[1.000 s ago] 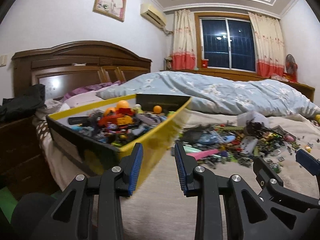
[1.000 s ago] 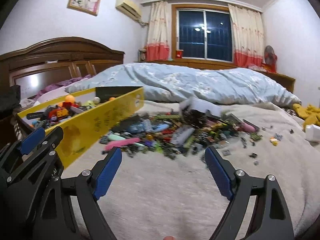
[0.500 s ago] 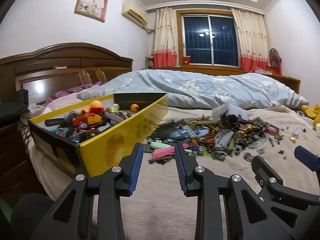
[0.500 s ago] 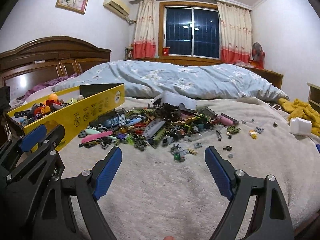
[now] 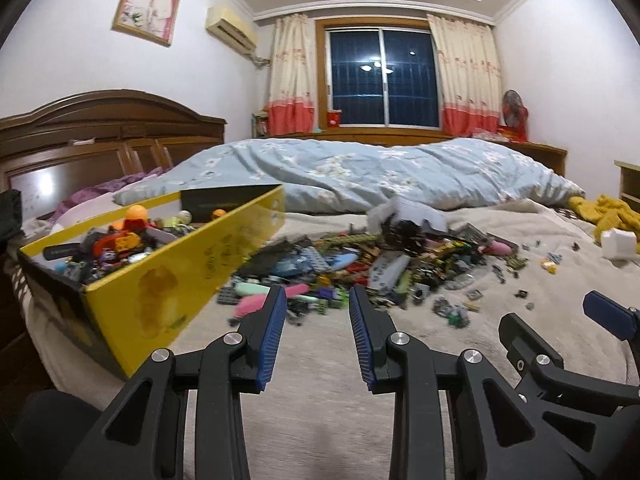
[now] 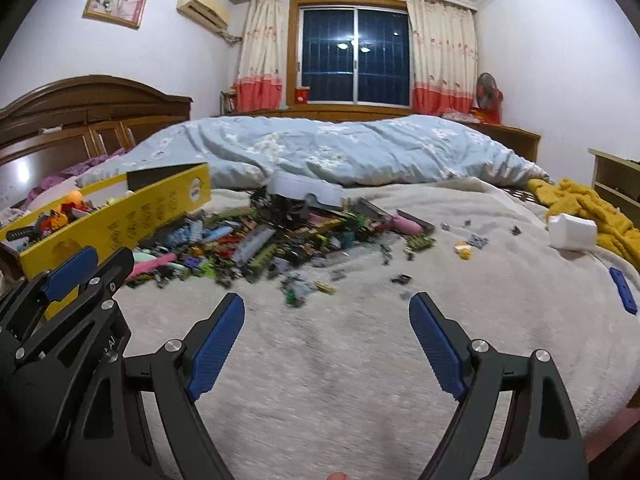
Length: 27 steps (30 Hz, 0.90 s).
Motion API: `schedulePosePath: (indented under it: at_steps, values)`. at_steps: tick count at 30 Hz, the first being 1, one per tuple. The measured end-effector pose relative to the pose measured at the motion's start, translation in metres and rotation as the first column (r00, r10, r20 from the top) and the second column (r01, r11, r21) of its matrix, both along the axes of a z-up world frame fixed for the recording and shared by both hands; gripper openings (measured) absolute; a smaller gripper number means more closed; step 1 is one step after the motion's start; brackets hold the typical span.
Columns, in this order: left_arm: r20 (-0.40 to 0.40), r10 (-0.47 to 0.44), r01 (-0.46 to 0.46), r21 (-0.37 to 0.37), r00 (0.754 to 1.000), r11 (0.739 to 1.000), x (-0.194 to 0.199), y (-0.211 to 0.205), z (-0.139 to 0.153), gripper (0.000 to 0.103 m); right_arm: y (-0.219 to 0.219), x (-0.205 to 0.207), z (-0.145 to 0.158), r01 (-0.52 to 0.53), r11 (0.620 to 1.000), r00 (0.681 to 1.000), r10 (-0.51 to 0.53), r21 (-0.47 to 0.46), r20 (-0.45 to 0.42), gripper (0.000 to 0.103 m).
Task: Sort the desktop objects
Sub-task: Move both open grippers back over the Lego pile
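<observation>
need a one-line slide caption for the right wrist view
Right tongs open and empty above the beige blanket, facing a pile of toy bricks beside a yellow box.

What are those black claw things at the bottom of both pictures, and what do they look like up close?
They are two hand-held grippers. The left gripper and right gripper share one design: black plastic frames with triangular cut-outs, silver round screws at the joints, and ribbed blue pads lining the jaws. No cables or sleeves show.

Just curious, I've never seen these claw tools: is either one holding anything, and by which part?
Nothing is held. The left gripper and the right gripper both hang with open, empty jaws above the blanket, short of the toy pile.
</observation>
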<state>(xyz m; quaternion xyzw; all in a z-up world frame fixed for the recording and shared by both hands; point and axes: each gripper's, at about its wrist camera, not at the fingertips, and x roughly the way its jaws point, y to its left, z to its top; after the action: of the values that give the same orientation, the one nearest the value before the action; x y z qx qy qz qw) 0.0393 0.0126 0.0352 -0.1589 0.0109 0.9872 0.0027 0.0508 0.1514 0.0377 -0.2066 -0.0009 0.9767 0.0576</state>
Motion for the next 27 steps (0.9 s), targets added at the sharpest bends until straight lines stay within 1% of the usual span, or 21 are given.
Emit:
schedulePosePath:
  at_steps: [3, 7, 11, 19, 22, 24, 26, 27]
  values:
    - [-0.004, -0.004, 0.004, -0.011, 1.0, 1.0, 0.002, 0.008, -0.004, 0.032, 0.008, 0.001, -0.003, 0.021, 1.0, 0.999, -0.021, 0.009, 0.025, 0.085]
    - [-0.01, -0.003, 0.002, -0.044, 1.0, 0.999, 0.004, 0.01, -0.005, 0.03, 0.007, 0.003, -0.006, 0.024, 0.999, 0.999, -0.024, 0.025, 0.029, 0.084]
    - [-0.01, 0.005, -0.006, -0.028, 1.0, 1.0, 0.004, 0.007, -0.005, 0.03, 0.005, 0.004, -0.005, 0.025, 0.999, 0.999, -0.026, 0.032, 0.023, 0.084]
    - [0.003, 0.004, -0.004, -0.03, 1.0, 1.0, 0.001, 0.006, -0.007, 0.029, 0.002, 0.003, -0.006, 0.006, 0.999, 1.0, -0.006, 0.039, 0.01, 0.082]
    - [0.001, -0.017, 0.017, -0.027, 1.0, 1.0, 0.004, 0.006, -0.006, 0.029, 0.006, 0.005, -0.007, -0.012, 1.0, 1.0, 0.012, 0.011, -0.004, 0.082]
    - [-0.015, -0.023, 0.023, -0.023, 1.0, 0.999, 0.008, 0.006, -0.004, 0.029, 0.01, 0.006, -0.007, -0.028, 0.999, 1.0, 0.028, -0.027, 0.003, 0.081]
    - [-0.027, -0.054, 0.054, -0.016, 0.998, 0.998, 0.012, 0.006, -0.002, 0.029, 0.014, 0.01, -0.007, -0.063, 0.996, 0.998, 0.062, -0.061, -0.029, 0.081]
    - [-0.02, -0.069, 0.068, -0.031, 0.997, 0.997, 0.013, 0.009, -0.002, 0.029, 0.016, 0.013, -0.009, -0.075, 0.995, 0.996, 0.071, -0.063, -0.051, 0.081]
